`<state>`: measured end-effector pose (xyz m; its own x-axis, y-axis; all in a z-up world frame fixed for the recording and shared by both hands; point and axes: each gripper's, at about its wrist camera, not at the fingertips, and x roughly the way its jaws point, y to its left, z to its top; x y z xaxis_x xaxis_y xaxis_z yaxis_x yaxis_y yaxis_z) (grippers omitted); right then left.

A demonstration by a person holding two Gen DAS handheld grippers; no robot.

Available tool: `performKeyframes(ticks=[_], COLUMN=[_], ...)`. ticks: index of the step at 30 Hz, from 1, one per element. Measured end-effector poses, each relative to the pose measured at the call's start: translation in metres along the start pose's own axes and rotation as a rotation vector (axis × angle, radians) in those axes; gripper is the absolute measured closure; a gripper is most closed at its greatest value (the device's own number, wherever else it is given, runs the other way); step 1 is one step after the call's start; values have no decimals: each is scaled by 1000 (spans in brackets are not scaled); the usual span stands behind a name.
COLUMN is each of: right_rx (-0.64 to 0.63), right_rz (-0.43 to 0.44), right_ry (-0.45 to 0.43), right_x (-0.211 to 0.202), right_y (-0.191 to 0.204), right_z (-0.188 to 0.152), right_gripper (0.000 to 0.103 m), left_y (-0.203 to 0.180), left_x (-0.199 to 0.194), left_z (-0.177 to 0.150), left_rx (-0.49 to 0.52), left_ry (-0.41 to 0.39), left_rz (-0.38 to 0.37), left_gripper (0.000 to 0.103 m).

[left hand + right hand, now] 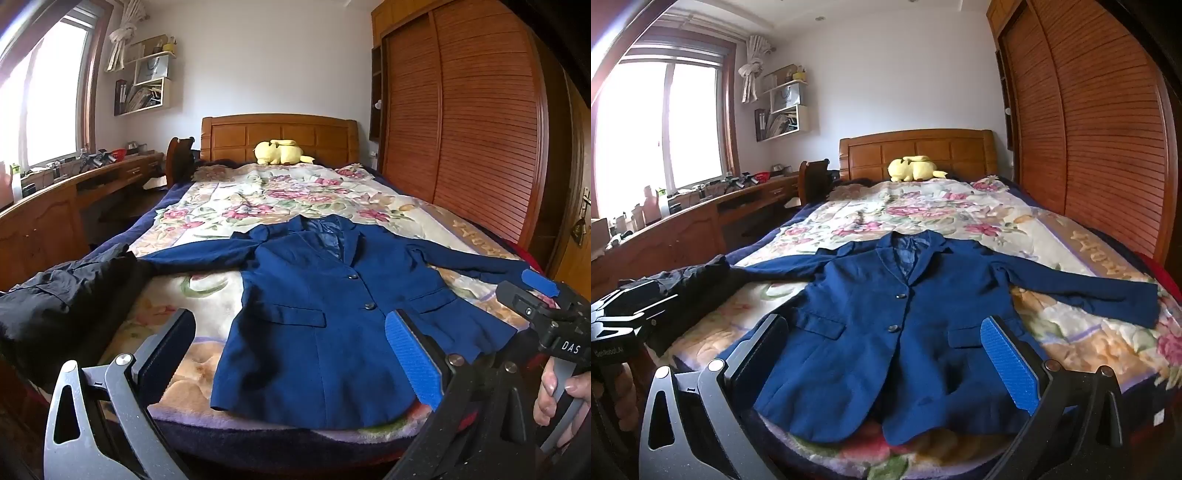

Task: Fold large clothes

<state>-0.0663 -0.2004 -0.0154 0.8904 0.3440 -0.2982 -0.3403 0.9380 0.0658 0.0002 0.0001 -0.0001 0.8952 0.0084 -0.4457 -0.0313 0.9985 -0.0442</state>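
A navy blue blazer [314,317] lies flat and face up on the floral blanket [258,199], buttoned, collar toward the headboard, both sleeves spread out sideways. It also shows in the right wrist view [886,332]. My left gripper [295,354] is open and empty, hovering over the blazer's hem near the foot of the bed. My right gripper [886,358] is open and empty, also above the hem; its body shows at the right in the left wrist view [546,314], held by a hand.
A black garment [66,295] lies bunched at the bed's left edge by the left sleeve. A yellow plush toy [280,151] sits by the wooden headboard [280,133]. A wooden desk [74,195] runs along the left; a slatted wardrobe [461,129] stands at the right.
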Motion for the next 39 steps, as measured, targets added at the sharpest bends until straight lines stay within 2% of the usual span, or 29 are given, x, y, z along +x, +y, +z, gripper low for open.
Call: performKeyframes(ticks=[39], right_rx=[3], right_rz=[-16], right_ry=[-11], right_x=[-2], right_y=[0], right_z=[1], right_gripper=[0], left_y=[3], left_x=[1], left_z=[0], left_rx=[-7], left_ry=[-8], left_rz=[9], left_gripper=[0])
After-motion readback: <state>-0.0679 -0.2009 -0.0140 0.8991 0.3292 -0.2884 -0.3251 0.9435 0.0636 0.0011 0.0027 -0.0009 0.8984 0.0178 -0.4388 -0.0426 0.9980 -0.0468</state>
